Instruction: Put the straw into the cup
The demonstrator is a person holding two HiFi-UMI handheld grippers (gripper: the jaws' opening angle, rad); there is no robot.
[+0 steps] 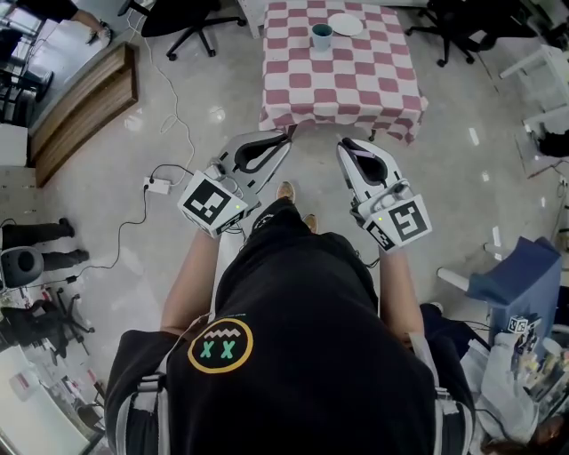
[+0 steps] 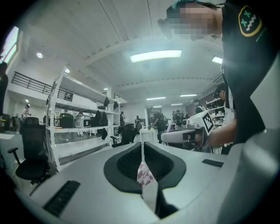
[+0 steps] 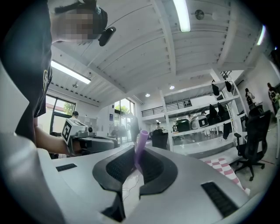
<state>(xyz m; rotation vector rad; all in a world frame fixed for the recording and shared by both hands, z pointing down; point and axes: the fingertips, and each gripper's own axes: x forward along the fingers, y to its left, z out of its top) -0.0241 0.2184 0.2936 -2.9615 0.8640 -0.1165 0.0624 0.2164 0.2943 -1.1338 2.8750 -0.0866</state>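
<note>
**Ana:** Where is the straw?

**Ben:** The purple straw [image 3: 141, 140] stands upright between the jaws of the right gripper [image 1: 341, 142]. The jaws have closed to the straw's width and pinch it from both sides. Its open top end rises above them.

**Ana:** And the cup?

**Ben:** The teal cup [image 1: 322, 36] stands upright on the checked-cloth table [image 1: 356, 89] ahead of the person. It is near the table's far edge, just beside a white plate [image 1: 346, 24], and well apart from the straw.

**Ana:** What about the left gripper?

**Ben:** The left gripper [image 1: 285, 136] has its jaws together with nothing between them. Only a thin slit shows near their base, and the table's red-and-white pattern is visible through it.

**Ana:** How does the person hold the two?

**Ben:** The person holds them level and side by side in front of the body. Both tips point toward the table's near edge, over the shiny floor [image 1: 213, 98]. A white power strip [image 1: 158, 185] lies on the floor to the left, and an office chair [image 1: 191, 22] stands further off.
</note>
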